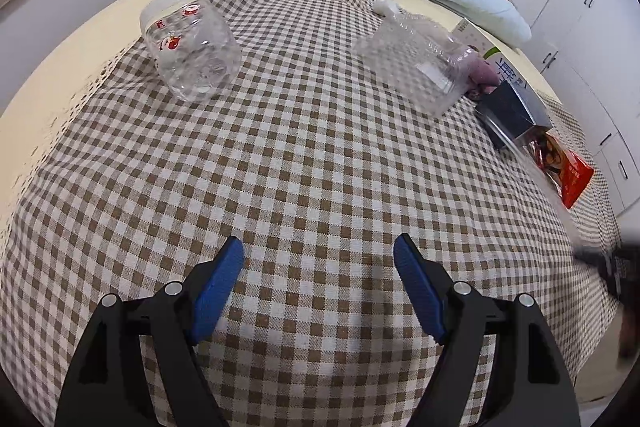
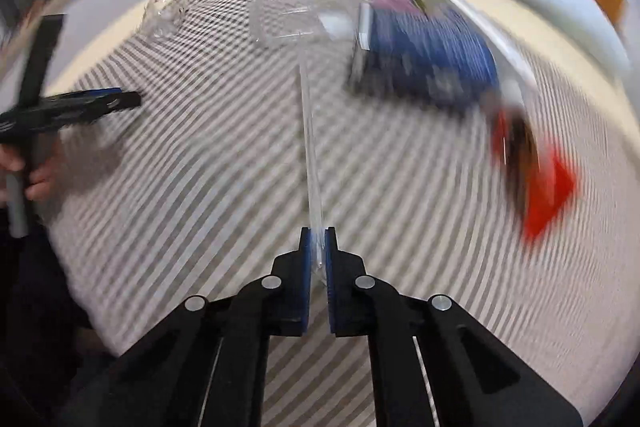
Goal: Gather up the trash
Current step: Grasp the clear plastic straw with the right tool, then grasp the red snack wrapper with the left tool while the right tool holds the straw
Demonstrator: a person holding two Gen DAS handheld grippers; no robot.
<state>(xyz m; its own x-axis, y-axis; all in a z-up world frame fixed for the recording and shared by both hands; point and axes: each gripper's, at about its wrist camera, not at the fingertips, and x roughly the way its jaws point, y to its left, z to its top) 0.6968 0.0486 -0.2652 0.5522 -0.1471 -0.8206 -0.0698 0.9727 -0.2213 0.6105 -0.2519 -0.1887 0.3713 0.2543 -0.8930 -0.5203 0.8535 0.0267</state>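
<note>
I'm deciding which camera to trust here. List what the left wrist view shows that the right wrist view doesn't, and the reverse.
Left wrist only: the open left gripper head-on, nothing between its pads, and sharp detail of the clear jar.
Right wrist only: the right gripper shut on a thin clear plastic strip, and a hand holding the left gripper from the side.
Both: checked cloth, clear bottle, blue box, red wrapper.

Both wrist views look steeply down over the checked cloth [image 1: 304, 155] on the bed, toward the headboard at twelve o'clock. They share the clear jar [image 1: 190, 47], blue carton [image 2: 428, 63] and red packet [image 2: 548, 191]; the right view is blurred.
</note>
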